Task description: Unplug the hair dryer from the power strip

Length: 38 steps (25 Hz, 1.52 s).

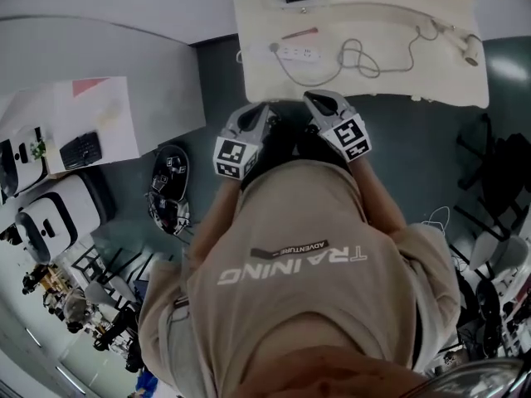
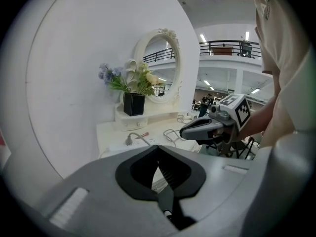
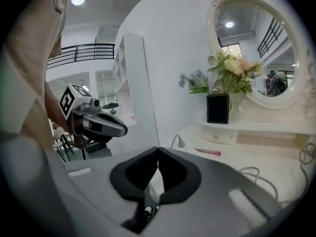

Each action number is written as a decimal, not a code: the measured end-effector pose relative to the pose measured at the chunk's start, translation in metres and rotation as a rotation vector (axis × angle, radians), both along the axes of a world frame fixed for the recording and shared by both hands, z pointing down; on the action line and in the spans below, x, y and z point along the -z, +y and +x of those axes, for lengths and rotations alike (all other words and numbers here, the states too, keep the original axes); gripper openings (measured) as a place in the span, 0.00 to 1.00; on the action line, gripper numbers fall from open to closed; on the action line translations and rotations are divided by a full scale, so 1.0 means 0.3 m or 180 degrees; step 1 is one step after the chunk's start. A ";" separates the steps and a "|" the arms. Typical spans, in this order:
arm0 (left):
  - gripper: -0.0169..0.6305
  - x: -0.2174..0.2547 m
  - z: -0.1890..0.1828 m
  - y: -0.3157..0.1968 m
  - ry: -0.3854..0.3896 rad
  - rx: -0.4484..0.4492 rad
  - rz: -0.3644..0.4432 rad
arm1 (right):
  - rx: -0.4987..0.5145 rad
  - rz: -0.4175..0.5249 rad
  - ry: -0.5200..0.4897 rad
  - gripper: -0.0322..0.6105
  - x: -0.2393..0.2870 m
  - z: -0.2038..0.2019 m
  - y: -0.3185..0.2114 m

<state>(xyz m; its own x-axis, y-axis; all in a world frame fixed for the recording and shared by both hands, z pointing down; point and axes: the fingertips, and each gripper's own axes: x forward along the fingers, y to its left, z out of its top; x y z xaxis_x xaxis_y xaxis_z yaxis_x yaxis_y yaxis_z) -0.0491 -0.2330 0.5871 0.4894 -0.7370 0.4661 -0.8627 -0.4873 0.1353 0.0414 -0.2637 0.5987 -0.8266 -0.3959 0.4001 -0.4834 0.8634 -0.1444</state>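
A white power strip [image 1: 299, 54] lies on the white dressing table [image 1: 265, 81], with a grey plug [image 1: 274, 48] seated at its left end. From there a white cable [image 1: 358, 57] loops to the right as far as the hair dryer [image 1: 468, 46] at the table's right end. Both grippers hover side by side at the table's near edge, close to the person's chest. My left gripper [image 1: 264, 110] is shut with nothing in it, and my right gripper [image 1: 314, 99] is shut and empty too. The plug [image 2: 129, 139] also shows ahead in the left gripper view, and the plug [image 3: 178, 141] in the right gripper view.
A red pen-like stick [image 1: 299, 33] lies behind the strip. A black vase of flowers [image 2: 133, 104] and an oval mirror [image 2: 165, 68] stand at the table's back. A desk with a keyboard [image 1: 81, 149] is at the left, and a black device [image 1: 170, 185] sits on the floor.
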 end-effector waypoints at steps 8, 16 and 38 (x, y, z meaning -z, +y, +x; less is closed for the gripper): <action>0.04 -0.072 -0.126 -0.156 0.0097 -0.0078 0.0037 | 0.0024 0.0252 0.0499 0.06 0.011 -0.105 -0.144; 0.04 -0.146 -0.226 -0.407 -0.0060 -0.0564 0.0062 | 0.0140 0.0372 0.1022 0.06 -0.025 -0.216 -0.340; 0.04 -0.407 -0.174 -0.594 -0.0447 -0.0558 -0.0709 | 0.2045 0.0465 0.1315 0.21 -0.270 -0.402 -0.459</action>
